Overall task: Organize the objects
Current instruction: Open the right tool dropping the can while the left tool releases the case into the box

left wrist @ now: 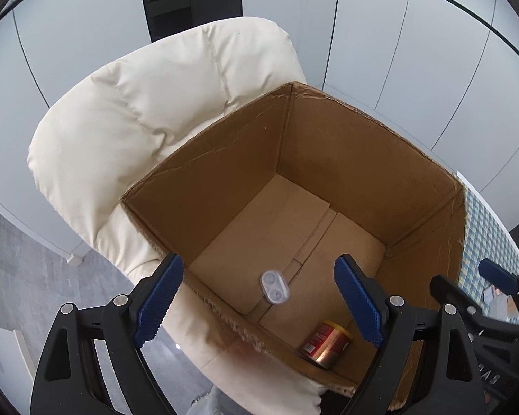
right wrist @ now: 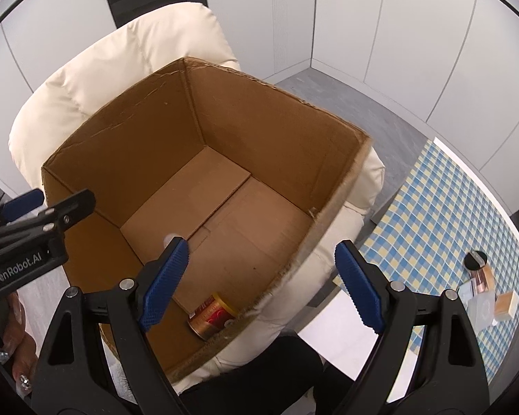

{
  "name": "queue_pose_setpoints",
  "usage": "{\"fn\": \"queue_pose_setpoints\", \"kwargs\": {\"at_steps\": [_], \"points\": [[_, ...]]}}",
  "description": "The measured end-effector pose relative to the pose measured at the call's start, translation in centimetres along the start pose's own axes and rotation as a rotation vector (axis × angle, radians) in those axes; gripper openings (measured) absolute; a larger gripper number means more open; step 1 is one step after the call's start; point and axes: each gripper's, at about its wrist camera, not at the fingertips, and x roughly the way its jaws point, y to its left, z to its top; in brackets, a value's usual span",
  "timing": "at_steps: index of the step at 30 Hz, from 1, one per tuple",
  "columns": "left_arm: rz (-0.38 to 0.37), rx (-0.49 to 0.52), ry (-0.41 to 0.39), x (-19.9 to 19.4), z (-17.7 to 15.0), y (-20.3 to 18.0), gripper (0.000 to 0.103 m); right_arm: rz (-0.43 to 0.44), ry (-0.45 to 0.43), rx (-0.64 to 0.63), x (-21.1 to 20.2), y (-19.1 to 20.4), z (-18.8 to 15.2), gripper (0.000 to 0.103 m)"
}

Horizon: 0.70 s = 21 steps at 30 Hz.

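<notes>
Cardboard, brown and worn at the rim, makes up the open box (left wrist: 346, 159) that sits on a cream padded chair (left wrist: 148, 110). On its floor lie two things. A clear plastic double-cup case (left wrist: 274, 287), much like a contact lens case, rests near the middle seam, and a red and gold can (left wrist: 326, 344) lies on its side against the near wall.

"GenRobot.AI" is printed in white on the black body of the left gripper as the right wrist view shows it at nine o'clock. The can carries a red label with white lettering too small to read.

From the left wrist view, the left gripper (left wrist: 261, 307) hangs over the box with its blue-padded fingers (left wrist: 159, 297) spread wide and nothing between the pads. The clear case appears in the gap between them, slightly toward the left finger, down on the box floor. The can shows at about five o'clock from the case, just inside the right finger.

From the right wrist view, the right gripper (right wrist: 261, 285) also has its fingers (right wrist: 360, 287) spread and empty. The can (right wrist: 212, 316) lies below the gap, nearer the left finger. The case (right wrist: 171, 238) peeks out at that finger's tip.

At three o'clock, a blue and yellow checked tablecloth (right wrist: 443, 207) holds small cosmetic items (right wrist: 481, 290).
</notes>
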Motion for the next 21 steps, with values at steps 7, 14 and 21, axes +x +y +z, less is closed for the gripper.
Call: {"fn": "queue_pose_setpoints", "kwargs": {"at_steps": [7,14,21], "points": [[0.005,0.010,0.021,-0.5,-1.2,-0.1,0.089,-0.003,0.002,0.013,-0.7,-0.1,-0.7,0.089],[0.005,0.016,0.029,-1.7,-2.0,-0.4,0.089,-0.004,-0.004,0.021,-2.5,-0.2,-1.6,0.089],[0.010,0.014,0.010,-3.7,-2.9,-0.5,0.089,-0.006,-0.013,0.045,-4.7,-0.6,-2.8,0.089]]}}
